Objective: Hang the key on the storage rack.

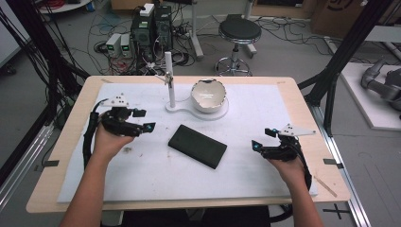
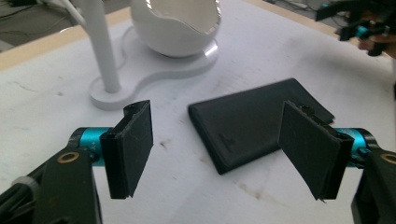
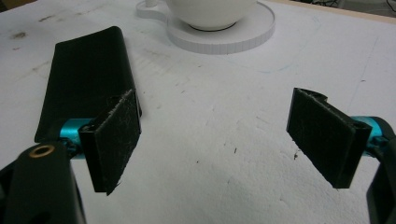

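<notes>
1. A flat black rectangular case (image 1: pixel 197 146) lies in the middle of the worktop (image 1: pixel 283 85), on a big white sheet (image 1: pixel 255 113) that covers most of the light wooden top.
2. The case lies slanted, with one short end toward the left tongs and the other toward the right tongs.
3. The left tongs (image 1: pixel 144 120) sit at the left of the high view, held in the person's left hand (image 1: pixel 109 142). They point to the right, toward the case.
4. In the left gripper view, the left tongs (image 2: pixel 224 149) stand wide apart with nothing between the pads. They are let go and hold nothing. The black case (image 2: pixel 254 126) lies on the sheet just past them.
5. The right tongs (image 1: pixel 262 139) sit at the right of the high view, held in the person's right hand (image 1: pixel 289 166). They point to the left.
6. In the right gripper view, the right tongs (image 3: pixel 219 140) are also spread wide and hold nothing. Bare white sheet lies between the pads. The black case (image 3: pixel 84 79) lies to the left, behind the left pad.
7. Behind the case stands a white round bowl with a broken-looking jagged rim (image 1: pixel 208 94). It sits on a flat white base plate (image 1: pixel 222 113).
8. A thin white upright post (image 1: pixel 169 78) rises from the same base, just left of the bowl.
9. The case is near the base but does not touch it.
10. Both tongs are well apart from each other, with the case between them.
</notes>
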Demonstrator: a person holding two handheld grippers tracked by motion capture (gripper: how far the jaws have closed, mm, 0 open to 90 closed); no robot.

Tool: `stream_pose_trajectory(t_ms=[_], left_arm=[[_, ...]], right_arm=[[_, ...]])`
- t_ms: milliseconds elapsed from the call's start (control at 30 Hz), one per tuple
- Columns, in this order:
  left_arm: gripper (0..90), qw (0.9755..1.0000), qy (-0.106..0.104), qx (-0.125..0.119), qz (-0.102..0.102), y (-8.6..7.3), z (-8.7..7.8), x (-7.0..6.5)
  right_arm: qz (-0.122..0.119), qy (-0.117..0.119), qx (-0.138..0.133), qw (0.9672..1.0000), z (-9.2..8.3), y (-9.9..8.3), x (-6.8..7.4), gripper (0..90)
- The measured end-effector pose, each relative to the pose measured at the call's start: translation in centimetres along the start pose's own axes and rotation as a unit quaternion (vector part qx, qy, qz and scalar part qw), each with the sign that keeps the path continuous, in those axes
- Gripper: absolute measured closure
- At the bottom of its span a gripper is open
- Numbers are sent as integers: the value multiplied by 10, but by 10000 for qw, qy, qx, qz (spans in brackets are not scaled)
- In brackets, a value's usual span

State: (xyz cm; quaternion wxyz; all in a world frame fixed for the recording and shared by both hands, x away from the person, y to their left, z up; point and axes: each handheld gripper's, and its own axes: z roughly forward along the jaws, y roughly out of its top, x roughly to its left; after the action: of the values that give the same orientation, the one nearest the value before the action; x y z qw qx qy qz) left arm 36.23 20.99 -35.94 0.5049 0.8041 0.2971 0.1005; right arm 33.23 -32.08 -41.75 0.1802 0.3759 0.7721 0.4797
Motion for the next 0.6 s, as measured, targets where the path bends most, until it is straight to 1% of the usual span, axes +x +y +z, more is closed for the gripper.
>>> stream_pose_trajectory(t_ms=[33, 67, 100, 133, 167, 267, 300, 367, 400, 433, 467, 533, 600], left_arm=[[243, 10000, -5, -14, 10, -5, 0, -3], [238, 10000, -5, -14, 10, -5, 0, -3], [222, 10000, -30, -51, 35, -14, -2, -9], [208, 10000, -30, -51, 35, -14, -2, -9], [197, 9999, -70, -84, 67, -21, -4, -15], [147, 9996, -45, -215, 185, -28, -7, -22], [146, 9997, -58, -184, 169, -29, -7, -23], [136, 9997, 15, -141, 194, -32, -6, -27], [130, 9997, 6, -118, 199, -34, -6, -29], [121, 9997, 43, -130, 226, -36, -6, -31], [108, 9996, 56, -156, 228, -39, -6, -33], [98, 9997, 27, -151, 164, -43, -6, -34], [77, 9998, 62, -160, 125, -45, -6, -34]], right_arm=[[-6, -1, 1, 10000, 0, 0, 0, 180], [-6, -1, 1, 10000, 0, 0, 0, 180], [2, 1, -8, 10000, 0, 0, -1, 180], [13, 3, -11, 10000, 0, 0, 0, 180], [12, 9, -5, 10000, 0, 0, 0, 180], [4, 8, 14, 10000, 0, 0, 0, 180], [7, 12, 24, 10000, 1, 0, 0, 180], [25, 4, 32, 10000, 2, 0, 0, 180], [29, 10, 51, 10000, 2, 0, 0, 180], [25, 35, 43, 10000, 3, 0, 1, 180], [8, 32, 44, 10000, 3, 1, 1, 180], [-1, 41, 31, 10000, 4, 1, 1, 180], [20, 41, 31, 10000, 4, 1, 1, 180]])
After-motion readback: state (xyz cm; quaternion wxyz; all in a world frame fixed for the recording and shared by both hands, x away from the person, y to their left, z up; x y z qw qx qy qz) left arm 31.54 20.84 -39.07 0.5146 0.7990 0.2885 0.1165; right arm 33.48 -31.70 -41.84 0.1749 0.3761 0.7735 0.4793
